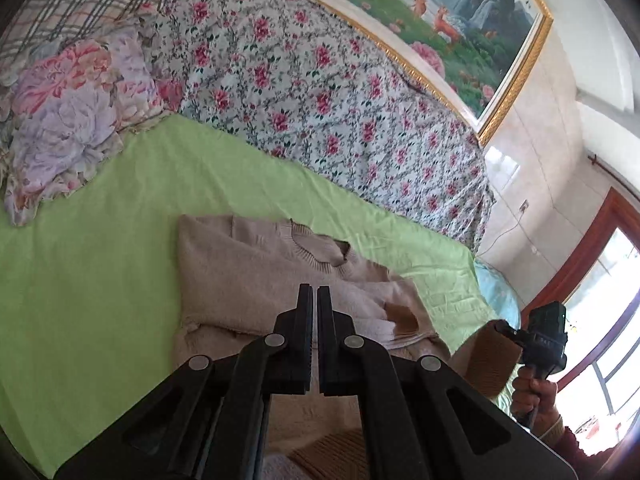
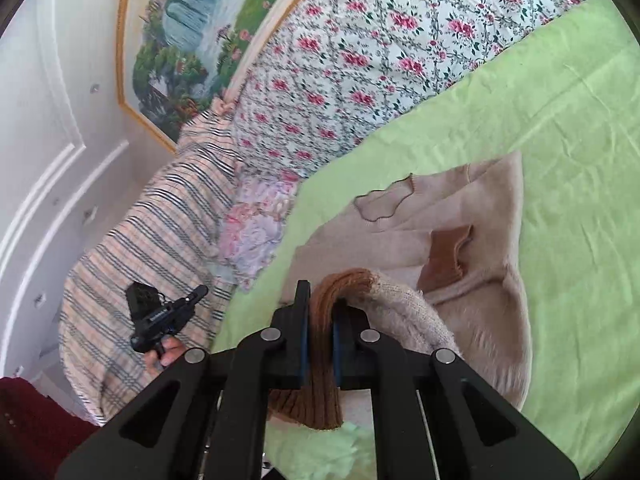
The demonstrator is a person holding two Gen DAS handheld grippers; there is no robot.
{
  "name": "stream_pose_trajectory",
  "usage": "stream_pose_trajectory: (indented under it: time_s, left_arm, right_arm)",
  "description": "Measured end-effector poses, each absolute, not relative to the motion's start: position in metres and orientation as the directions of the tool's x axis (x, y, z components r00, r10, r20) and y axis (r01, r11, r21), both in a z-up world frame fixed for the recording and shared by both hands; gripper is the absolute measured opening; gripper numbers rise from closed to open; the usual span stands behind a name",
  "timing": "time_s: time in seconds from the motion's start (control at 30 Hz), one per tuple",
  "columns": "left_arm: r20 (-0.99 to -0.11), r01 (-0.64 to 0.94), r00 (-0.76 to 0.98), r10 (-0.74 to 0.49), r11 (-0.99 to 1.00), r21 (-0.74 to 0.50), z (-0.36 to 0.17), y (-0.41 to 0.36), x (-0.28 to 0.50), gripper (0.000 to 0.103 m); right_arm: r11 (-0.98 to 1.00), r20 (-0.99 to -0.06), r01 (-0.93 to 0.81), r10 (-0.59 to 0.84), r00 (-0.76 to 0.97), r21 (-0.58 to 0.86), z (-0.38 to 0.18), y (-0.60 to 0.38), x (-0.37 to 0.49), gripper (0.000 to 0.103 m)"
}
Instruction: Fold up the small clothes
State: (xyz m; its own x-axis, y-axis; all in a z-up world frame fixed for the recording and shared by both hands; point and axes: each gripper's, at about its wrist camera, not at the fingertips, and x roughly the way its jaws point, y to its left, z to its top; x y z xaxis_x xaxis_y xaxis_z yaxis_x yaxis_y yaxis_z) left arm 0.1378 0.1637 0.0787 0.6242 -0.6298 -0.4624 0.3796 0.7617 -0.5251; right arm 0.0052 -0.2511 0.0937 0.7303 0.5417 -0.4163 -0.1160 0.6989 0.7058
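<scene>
A small beige sweater [image 1: 256, 272] with brown ribbed cuffs lies on the green sheet [image 1: 100, 260]; it also shows in the right wrist view [image 2: 480, 240]. One sleeve is folded across its front, its brown cuff [image 2: 448, 252] lying on the chest. My left gripper [image 1: 315, 296] is shut with nothing visible between its fingers, above the sweater's lower part. My right gripper [image 2: 320, 312] is shut on the other sleeve's brown cuff [image 2: 326, 360] and holds it lifted at the sweater's near edge. The right gripper also shows at the right in the left wrist view [image 1: 540, 340].
A floral quilt [image 1: 320, 92] is bunched along the far side of the bed. A flowered pillow [image 1: 68, 120] and a plaid blanket [image 2: 160, 240] lie at the head end. A framed landscape painting [image 1: 440, 12] hangs on the wall. A window [image 1: 600, 320] is at the right.
</scene>
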Motion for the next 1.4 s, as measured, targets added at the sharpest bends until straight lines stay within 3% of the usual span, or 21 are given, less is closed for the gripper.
stream_pose_trajectory:
  time_s: [0.13,0.2,0.27,0.33,0.53,0.63,0.7,0.73,0.77,1.03,1.2,1.4]
  left_arm:
    - [-0.560,0.429,0.562,-0.609,0.793,-0.432,0.057,0.152,0.124,0.001]
    - [-0.613,0.458,0.525,-0.591,0.803,-0.382,0.041,0.149,0.112,0.016]
    - [-0.670,0.493,0.478,-0.567,0.805,-0.330,0.021,0.144,0.103,0.049]
    - [-0.704,0.520,0.456,-0.544,0.805,-0.285,0.010,0.136,0.099,0.067]
    - [-0.785,0.595,0.374,-0.495,0.777,-0.206,-0.026,0.095,0.131,0.077]
    - [-0.825,0.598,0.329,-0.459,0.778,-0.193,-0.048,0.078,0.148,0.074]
    - [-0.826,0.605,0.335,-0.453,0.776,-0.180,-0.054,0.071,0.150,0.052]
    - [-0.820,0.612,0.337,-0.463,0.769,-0.182,-0.053,0.070,0.148,0.020]
    - [-0.809,0.619,0.326,-0.489,0.757,-0.208,-0.051,0.071,0.146,0.008]
    - [-0.659,0.571,0.542,-0.521,0.804,-0.165,0.014,0.096,0.097,0.007]
    - [-0.561,0.515,0.652,-0.509,0.841,-0.165,0.062,0.114,0.124,0.007]
    - [-0.593,0.410,0.669,-0.448,0.888,-0.209,0.043,0.110,0.221,0.007]
  right_arm:
    - [0.709,-0.440,-0.123,0.554,0.707,0.695,0.084,-0.245,0.019,0.010]
    - [0.702,-0.448,-0.108,0.558,0.699,0.704,0.074,-0.245,0.020,0.010]
    - [0.695,-0.456,-0.093,0.561,0.691,0.713,0.066,-0.246,0.019,0.010]
    - [0.693,-0.465,-0.077,0.558,0.687,0.717,0.059,-0.246,0.017,0.010]
    - [0.683,-0.460,-0.054,0.546,0.700,0.729,0.059,-0.245,0.008,0.010]
    - [0.676,-0.450,-0.051,0.544,0.708,0.735,0.060,-0.244,0.003,0.010]
    - [0.675,-0.449,-0.050,0.542,0.710,0.736,0.061,-0.246,0.001,0.010]
    - [0.676,-0.450,-0.047,0.538,0.713,0.735,0.062,-0.246,-0.001,0.010]
    - [0.676,-0.449,-0.044,0.534,0.716,0.735,0.062,-0.246,-0.003,0.010]
    - [0.665,-0.426,-0.007,0.486,0.763,0.747,0.068,-0.263,-0.012,0.010]
    - [0.658,-0.409,0.012,0.453,0.792,0.753,0.080,-0.278,0.021,0.010]
    - [0.672,-0.531,0.178,0.365,0.765,0.718,0.057,-0.293,0.095,0.010]
